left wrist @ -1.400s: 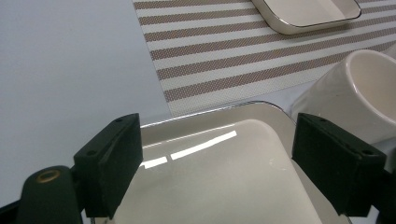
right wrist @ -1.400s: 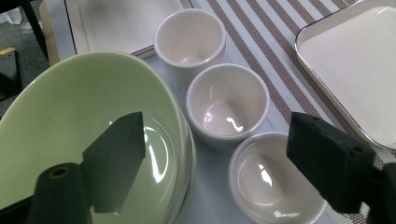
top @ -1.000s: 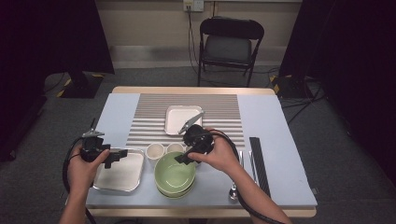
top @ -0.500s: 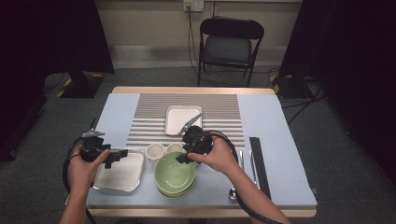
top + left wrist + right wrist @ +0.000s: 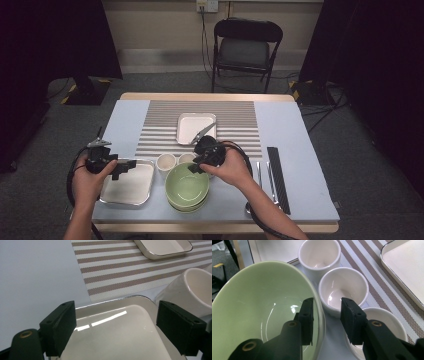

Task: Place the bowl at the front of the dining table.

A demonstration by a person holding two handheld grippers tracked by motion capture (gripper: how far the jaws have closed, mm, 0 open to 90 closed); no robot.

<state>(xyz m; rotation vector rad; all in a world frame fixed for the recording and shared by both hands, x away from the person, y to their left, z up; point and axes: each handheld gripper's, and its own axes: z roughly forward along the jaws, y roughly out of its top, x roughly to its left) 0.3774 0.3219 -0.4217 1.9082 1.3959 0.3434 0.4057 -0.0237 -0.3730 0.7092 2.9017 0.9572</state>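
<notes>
On the table lies a striped mat, with a steel tray at the near left. Beside it stands the stacked green bowl; the right gripper straddles its far rim, one jaw inside, one outside, the jaws just closing but not yet pressing. Two white cups stand just beyond. The left gripper hangs wide open over the tray's corner.
</notes>
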